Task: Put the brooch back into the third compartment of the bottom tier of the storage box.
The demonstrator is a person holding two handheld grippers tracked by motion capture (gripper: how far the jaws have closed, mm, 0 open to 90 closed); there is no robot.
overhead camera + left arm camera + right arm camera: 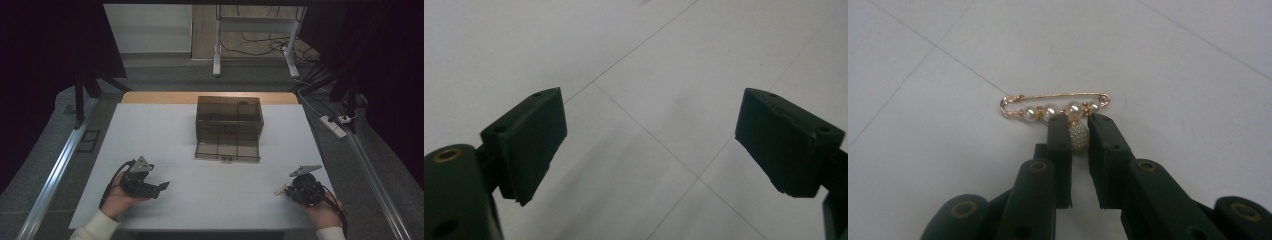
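Brooch (1055, 106) at frame centre of the right gripper view looks light, thin, fragile; our right fingers (1079, 131) pinch its beaded ball, the sturdiest hold. Left fingers (649, 142) gape wide, empty, over the surface (664, 60)

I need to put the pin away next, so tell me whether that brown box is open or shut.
Open. The brown box has its front flap folded down flat onto the white table.

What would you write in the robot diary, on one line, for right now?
right tongs: shut on pearl brooch, above white table | left tongs: open, nothing between | brown box: at table's far side, flap down
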